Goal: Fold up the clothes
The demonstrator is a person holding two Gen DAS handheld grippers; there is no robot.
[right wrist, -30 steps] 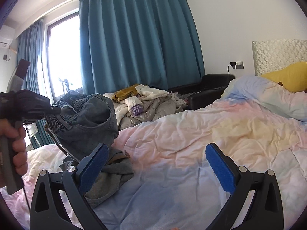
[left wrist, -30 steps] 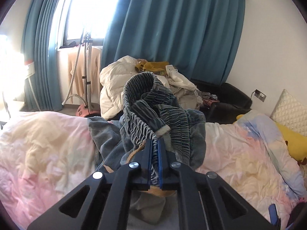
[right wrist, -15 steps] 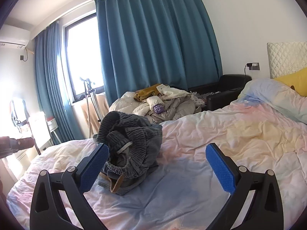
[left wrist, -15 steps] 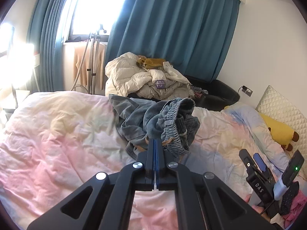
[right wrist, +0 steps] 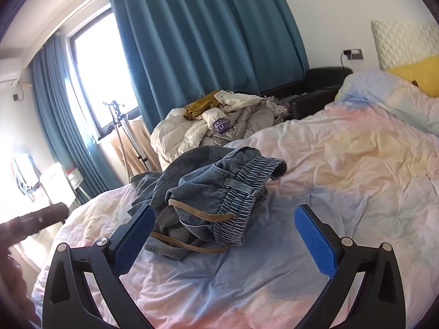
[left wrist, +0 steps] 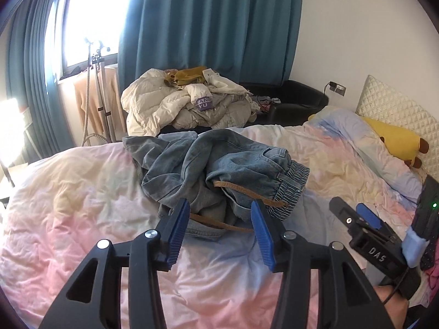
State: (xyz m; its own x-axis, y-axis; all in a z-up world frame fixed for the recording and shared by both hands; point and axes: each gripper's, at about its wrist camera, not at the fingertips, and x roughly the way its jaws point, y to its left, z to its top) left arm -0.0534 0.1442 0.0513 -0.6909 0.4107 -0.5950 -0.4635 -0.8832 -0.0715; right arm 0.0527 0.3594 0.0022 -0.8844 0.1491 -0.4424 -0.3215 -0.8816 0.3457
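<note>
A crumpled pair of blue denim jeans (left wrist: 219, 170) with an elastic striped waistband and a tan drawstring lies bunched on the pastel duvet (left wrist: 82, 205). It also shows in the right wrist view (right wrist: 208, 192). My left gripper (left wrist: 219, 219) is open and empty, just short of the jeans' near edge. My right gripper (right wrist: 222, 227) is open wide and empty, its left pad next to the jeans. The right gripper's body shows at the right of the left wrist view (left wrist: 367, 235).
A heap of cream bedding and clothes (left wrist: 189, 104) sits on a black sofa (left wrist: 296, 101) beyond the bed. A garment steamer stand (left wrist: 98, 82) is by the window. A yellow plush toy (left wrist: 395, 139) lies by the headboard. Teal curtains hang behind.
My left gripper let go of the jeans and opened. The jeans dropped from being held up to lying bunched on the duvet. Both grippers have drawn back slightly.
</note>
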